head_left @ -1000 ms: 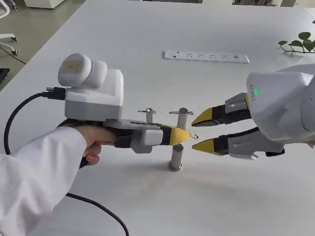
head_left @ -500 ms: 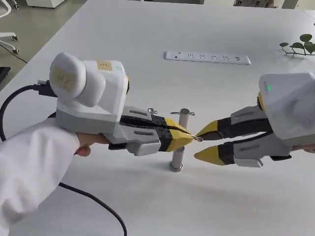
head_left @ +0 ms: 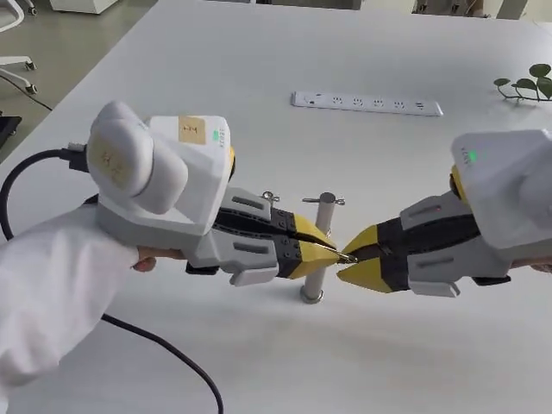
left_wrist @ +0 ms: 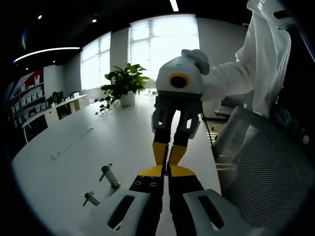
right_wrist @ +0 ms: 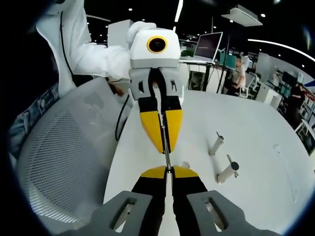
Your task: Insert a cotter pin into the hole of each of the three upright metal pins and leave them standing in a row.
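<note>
The loose cotter pin (head_left: 346, 255) lies roughly level, with its long axis running from one gripper's tip to the other. In the right gripper view it shows as a thin metal sliver (right_wrist: 167, 160) bridging the two sets of yellow tips. I cannot tell which way its looped end faces. It sits just in front of the near upright pin (head_left: 323, 226), about halfway up the shaft. I cannot tell whether it touches that pin.

The left gripper (head_left: 332, 250) comes in from the left of that upright pin, its jaws pressed together on one end of the cotter pin. The right gripper (head_left: 355, 261) comes in from the right, tip to tip with it, its jaws also closed on the cotter pin.

The near upright pin stands vertical, with a crosswise cotter pin (head_left: 323, 201) through its top. To its left and a little behind, the far upright pin (head_left: 270, 198) peeks over the left gripper's body.

Well behind the near upright pin a power strip (head_left: 366, 103) lies flat on the white table (head_left: 216, 86).
</note>
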